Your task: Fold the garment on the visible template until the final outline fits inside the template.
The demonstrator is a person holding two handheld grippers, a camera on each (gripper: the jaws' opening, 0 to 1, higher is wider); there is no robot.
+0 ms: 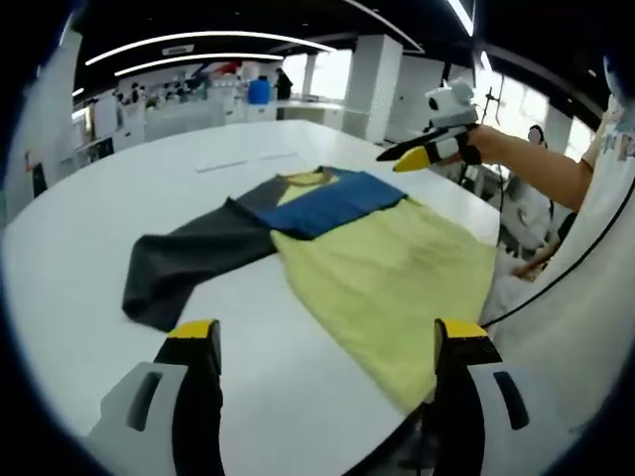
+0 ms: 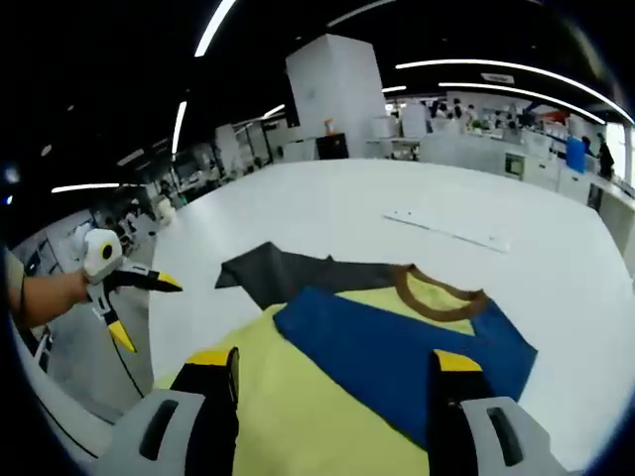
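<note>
White table (image 1: 89,238) bears a shirt (image 1: 357,248) (yellow, blue, grey).

we see the garment (image 1: 382,273) lying flat and spread out on the white counter (image 1: 198,188), a long-sleeved top with a pale yellow body, a blue band across the chest and shoulders, and a brown collar (image 2: 437,288) at the neck. one dark grey sleeve (image 1: 189,260) stretches out sideways from the shoulder, resting flat on the counter. the yellow hem reaches the counter's near edge in the left gripper view. the neckline shows a yellow inner patch just below the collar. we cannot make out a template outline under or around the garment
</note>
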